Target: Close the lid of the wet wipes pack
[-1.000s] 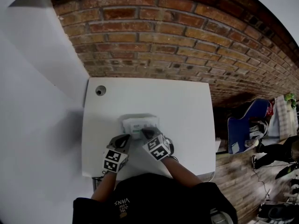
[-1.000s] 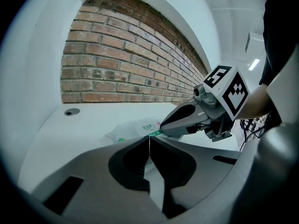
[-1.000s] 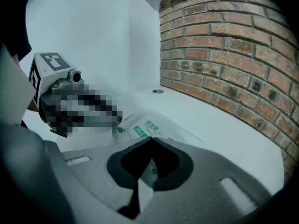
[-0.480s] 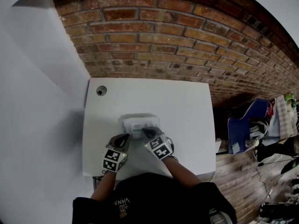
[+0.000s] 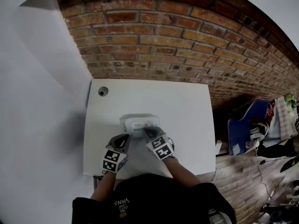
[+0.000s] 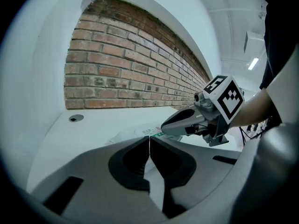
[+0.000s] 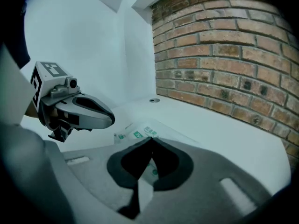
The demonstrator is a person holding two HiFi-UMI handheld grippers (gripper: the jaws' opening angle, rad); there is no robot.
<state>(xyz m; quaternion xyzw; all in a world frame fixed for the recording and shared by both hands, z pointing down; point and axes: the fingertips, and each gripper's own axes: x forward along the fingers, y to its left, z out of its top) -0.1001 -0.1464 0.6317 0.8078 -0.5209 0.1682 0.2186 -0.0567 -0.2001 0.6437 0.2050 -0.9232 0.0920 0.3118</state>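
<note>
The wet wipes pack (image 5: 138, 123), white with green print, lies flat on the white table (image 5: 187, 106), left of its middle. I cannot tell how its lid stands. My left gripper (image 5: 125, 138) hovers just off the pack's near left corner, jaws shut with nothing between them. My right gripper (image 5: 147, 132) is at the pack's near right edge, also shut and empty. In the left gripper view the pack (image 6: 135, 133) lies just past my shut left gripper (image 6: 149, 138), with the right gripper (image 6: 164, 128) over it. In the right gripper view the pack (image 7: 140, 133) is under my shut right gripper (image 7: 150, 139).
A round cable hole (image 5: 103, 91) sits in the table's far left corner. A brick wall (image 5: 177, 41) runs behind the table and a white wall (image 5: 42, 101) stands at its left. On the wooden floor to the right are a blue item (image 5: 246, 125) and other clutter.
Both grippers stay shut at the pack's near edge with hardly any motion. Only the head view has shifted slightly.
</note>
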